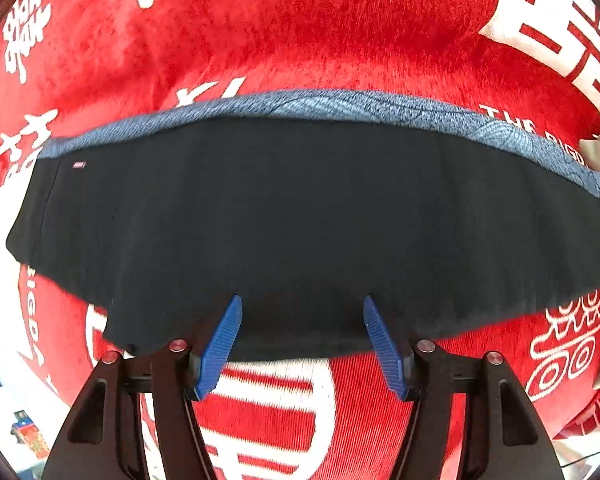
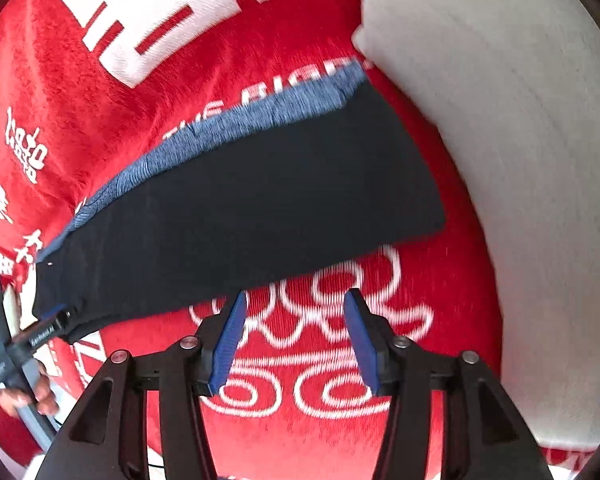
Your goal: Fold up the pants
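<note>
While both grippers' jaws gape empty, black pants (image 1: 300,220) lie on a red blanket (image 1: 300,40) beside a white pillow (image 2: 520,160).

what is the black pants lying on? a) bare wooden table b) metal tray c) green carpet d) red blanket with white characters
d: the black pants lie flat on a red blanket printed with white characters, seen in both wrist views.

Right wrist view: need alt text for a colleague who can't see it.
Open right hand-held gripper hovers over a red blanket, just short of the near edge of folded dark pants with a blue waistband. A white pillow fills the right side.
</note>
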`<move>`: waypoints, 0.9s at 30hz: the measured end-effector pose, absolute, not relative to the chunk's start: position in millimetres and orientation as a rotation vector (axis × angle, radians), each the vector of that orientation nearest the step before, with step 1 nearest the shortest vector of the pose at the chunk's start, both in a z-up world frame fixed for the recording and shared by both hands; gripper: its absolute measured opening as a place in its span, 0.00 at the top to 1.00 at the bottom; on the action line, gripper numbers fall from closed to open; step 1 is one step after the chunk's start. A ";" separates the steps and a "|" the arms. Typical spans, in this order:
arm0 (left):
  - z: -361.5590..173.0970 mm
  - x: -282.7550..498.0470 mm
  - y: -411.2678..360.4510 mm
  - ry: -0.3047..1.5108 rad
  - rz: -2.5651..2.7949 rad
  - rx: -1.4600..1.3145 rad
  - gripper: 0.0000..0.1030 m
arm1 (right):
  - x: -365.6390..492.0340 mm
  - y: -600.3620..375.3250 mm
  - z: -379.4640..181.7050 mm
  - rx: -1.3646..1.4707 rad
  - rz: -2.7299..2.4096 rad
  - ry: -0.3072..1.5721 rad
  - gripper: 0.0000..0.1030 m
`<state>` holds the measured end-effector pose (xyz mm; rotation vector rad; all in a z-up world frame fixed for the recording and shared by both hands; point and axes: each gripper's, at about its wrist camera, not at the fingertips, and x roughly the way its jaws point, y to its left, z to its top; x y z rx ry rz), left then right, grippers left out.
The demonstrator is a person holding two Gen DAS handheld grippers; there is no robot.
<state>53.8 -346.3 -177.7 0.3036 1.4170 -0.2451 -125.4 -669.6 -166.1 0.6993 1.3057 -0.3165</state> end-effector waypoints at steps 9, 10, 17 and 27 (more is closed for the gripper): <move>-165.0 38.4 -296.3 1.436 -0.183 0.228 0.37 | -125.2 -622.1 -173.8 0.747 -0.245 1.327 0.47; -163.7 39.4 -288.7 1.432 -0.175 0.230 0.37 | -124.4 -614.6 -173.5 0.754 -0.237 1.326 0.47; -156.6 54.4 -239.2 1.403 -0.150 0.218 0.37 | -105.0 -553.4 -174.3 0.825 -0.166 1.319 0.47; -162.4 91.7 -141.3 1.393 -0.141 0.207 0.37 | -32.2 -408.1 -179.7 0.923 0.058 1.243 0.47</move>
